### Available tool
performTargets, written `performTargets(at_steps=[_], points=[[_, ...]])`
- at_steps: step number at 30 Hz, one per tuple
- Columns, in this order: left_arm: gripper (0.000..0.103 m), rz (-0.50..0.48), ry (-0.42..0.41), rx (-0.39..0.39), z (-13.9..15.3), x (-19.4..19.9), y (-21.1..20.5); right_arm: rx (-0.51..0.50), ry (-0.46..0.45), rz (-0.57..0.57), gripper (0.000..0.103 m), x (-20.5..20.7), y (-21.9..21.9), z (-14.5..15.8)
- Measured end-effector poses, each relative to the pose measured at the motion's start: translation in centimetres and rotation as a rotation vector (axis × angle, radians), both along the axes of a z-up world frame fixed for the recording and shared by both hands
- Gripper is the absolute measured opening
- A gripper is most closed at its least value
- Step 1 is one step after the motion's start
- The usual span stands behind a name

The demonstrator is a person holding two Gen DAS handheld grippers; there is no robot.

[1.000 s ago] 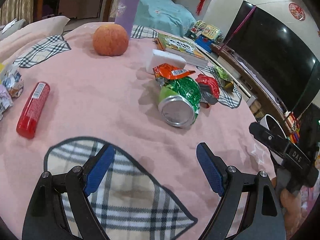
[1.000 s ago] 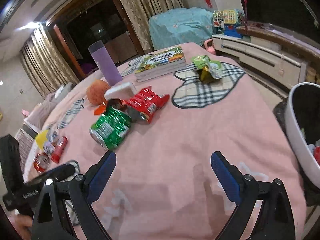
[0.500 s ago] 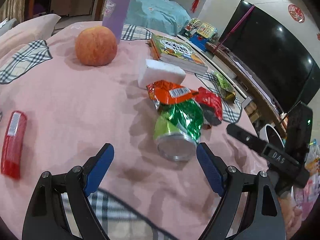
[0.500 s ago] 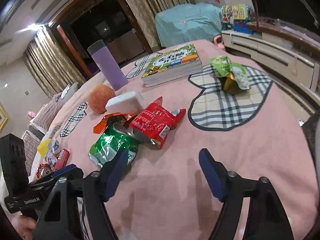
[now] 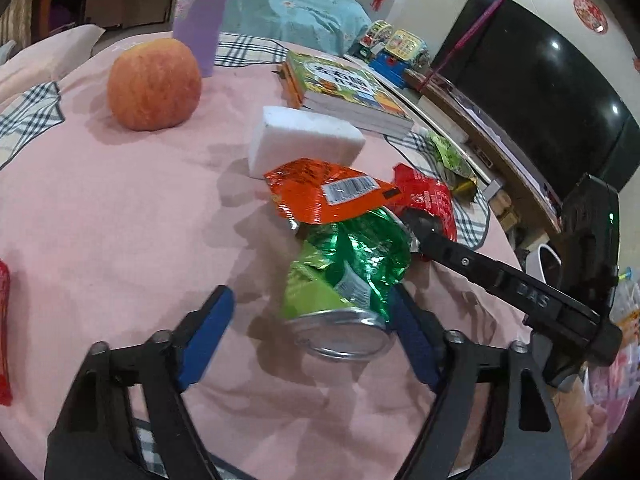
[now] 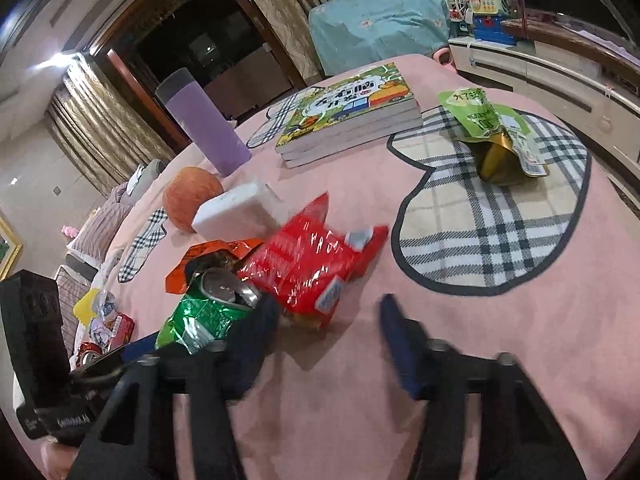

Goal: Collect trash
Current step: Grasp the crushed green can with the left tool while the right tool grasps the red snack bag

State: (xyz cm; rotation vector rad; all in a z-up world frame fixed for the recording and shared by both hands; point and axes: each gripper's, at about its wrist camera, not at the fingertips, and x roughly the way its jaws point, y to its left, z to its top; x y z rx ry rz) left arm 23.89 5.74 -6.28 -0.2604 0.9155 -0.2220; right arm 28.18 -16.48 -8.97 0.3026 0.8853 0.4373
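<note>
Dim warm indoor light; soft shadows; fisheye bending at edges; right view motion-blurred near bottom.

A crushed green aluminium can (image 5: 344, 284) lay on its side on the round pink-clothed table (image 5: 120, 216), between the fingers of the left gripper (image 5: 308, 332). At the can's twelve o'clock, an orange foil wrapper (image 5: 324, 194) overlapped its far end. At one o'clock lay a red plastic snack bag (image 5: 428, 200), with the right gripper (image 6: 326, 324) just before it. Behind the wrapper sat a white foam block (image 5: 300, 144), then a stack of picture books (image 5: 344, 92). At ten o'clock stood a round orange-red apple (image 5: 154, 84), with a tall purple tumbler (image 5: 202, 12) behind it. A green and gold pouch (image 6: 496, 136) lay at two o'clock.
</note>
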Motion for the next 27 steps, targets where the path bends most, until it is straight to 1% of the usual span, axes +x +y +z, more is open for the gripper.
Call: performTargets(at_steps=[1, 2, 4, 5, 6, 9, 13, 14, 15, 17, 18, 19, 20, 21, 22, 23, 27], points=[[0.061, -0.011, -0.009, 0.003, 0.1, -0.1, -0.3, 0.0, 0.005, 0.0, 0.014, 0.0, -0.1, -0.1], [0.053, -0.021, -0.015, 0.004, 0.3, -0.1, -0.6, 0.0, 0.006, -0.002, 0.014, -0.1, -0.2, -0.1], [0.053, -0.022, -0.027, 0.026, 0.5, -0.2, -1.1, -0.001, -0.01, -0.012, 0.013, -0.6, -0.6, 0.1], [0.052, -0.027, -0.037, 0.038, 0.7, -0.4, -1.5, -0.007, -0.018, -0.016, 0.009, -0.9, -0.8, 0.3], [0.052, -0.033, -0.04, 0.039, 0.7, -0.4, -1.6, -0.01, -0.023, -0.019, 0.009, -1.1, -1.0, 0.5], [0.045, -0.073, -0.045, 0.032, 0.8, -1.2, -2.9, -0.001, -0.029, -0.033, 0.007, -2.1, -2.2, 0.7], [0.042, -0.133, -0.052, 0.02, 1.1, -2.5, -4.7, 0.005, -0.039, -0.071, 0.005, -4.1, -4.6, 1.1], [0.038, -0.147, -0.053, 0.022, 1.2, -2.8, -5.2, 0.003, -0.043, -0.082, 0.004, -4.8, -5.4, 1.2], [0.037, -0.164, -0.056, 0.024, 1.3, -3.1, -5.6, 0.002, -0.046, -0.09, 0.004, -5.3, -6.0, 1.3], [0.037, -0.203, -0.058, 0.029, 1.3, -3.5, -6.5, 0.003, -0.049, -0.11, 0.004, -6.6, -7.4, 1.5], [0.038, -0.207, -0.057, 0.041, 1.3, -3.6, -6.8, 0.006, -0.049, -0.117, 0.004, -7.1, -8.0, 1.6], [0.041, -0.201, -0.055, 0.054, 1.3, -3.7, -6.9, 0.01, -0.049, -0.124, 0.004, -7.7, -8.5, 1.6], [0.051, -0.187, -0.047, 0.062, 1.4, -3.8, -7.0, 0.013, -0.051, -0.131, 0.004, -8.2, -9.1, 1.7], [0.057, -0.171, -0.046, 0.059, 1.4, -4.0, -6.9, 0.021, -0.054, -0.141, 0.004, -8.9, -9.7, 1.7], [0.07, -0.149, -0.047, 0.052, 1.5, -4.2, -6.7, 0.028, -0.056, -0.148, 0.004, -9.5, -10.2, 1.8], [0.074, -0.131, -0.048, 0.047, 1.5, -4.5, -6.6, 0.036, -0.059, -0.156, 0.004, -10.0, -10.6, 1.8], [0.074, -0.058, -0.06, 0.05, 1.3, -6.3, -6.9, 0.064, -0.062, -0.175, 0.004, -11.5, -11.6, 1.7]])
